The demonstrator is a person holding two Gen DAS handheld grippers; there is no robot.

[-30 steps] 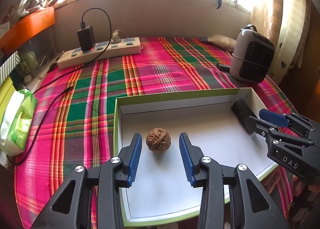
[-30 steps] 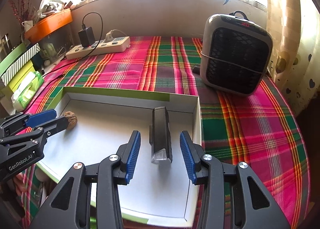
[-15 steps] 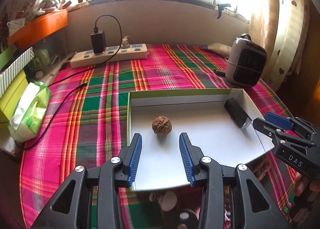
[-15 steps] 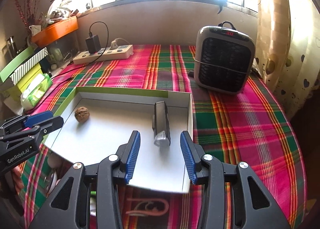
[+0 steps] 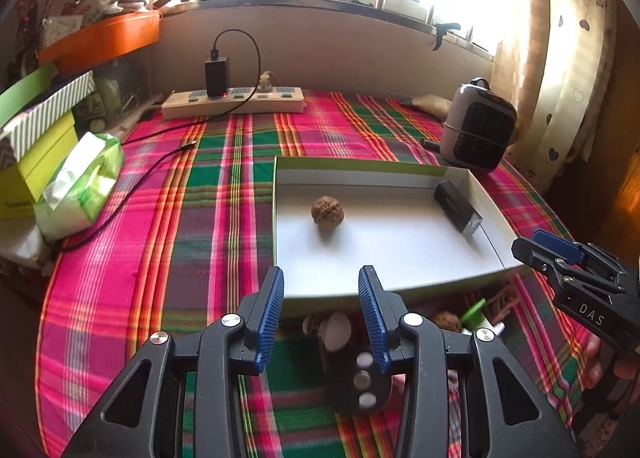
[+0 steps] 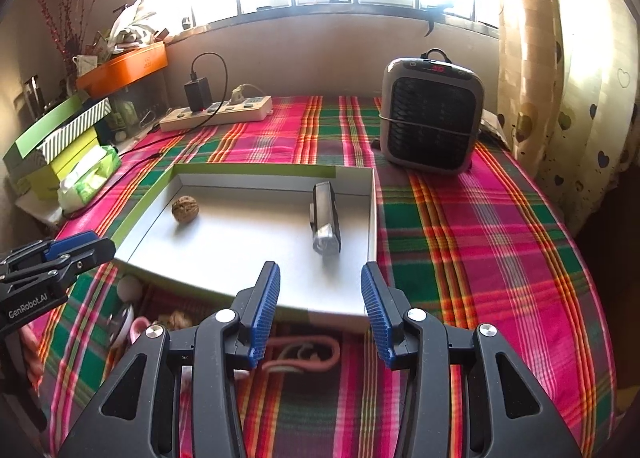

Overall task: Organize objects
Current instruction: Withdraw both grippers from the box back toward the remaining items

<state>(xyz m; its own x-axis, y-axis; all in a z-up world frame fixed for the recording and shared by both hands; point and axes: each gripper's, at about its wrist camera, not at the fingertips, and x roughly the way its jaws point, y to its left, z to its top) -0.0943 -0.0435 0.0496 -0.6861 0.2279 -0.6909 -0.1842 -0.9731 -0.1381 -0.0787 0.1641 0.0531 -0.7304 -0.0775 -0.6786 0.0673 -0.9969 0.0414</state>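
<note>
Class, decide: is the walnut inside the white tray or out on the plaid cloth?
Inside. The walnut rests on the white tray floor, within its walls, apart from the black device.

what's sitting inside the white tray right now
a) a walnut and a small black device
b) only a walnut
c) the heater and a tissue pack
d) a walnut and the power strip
a: the walnut lies toward the left of the tray and the small black device lies by its right wall; both grippers are open and hold nothing.
</note>
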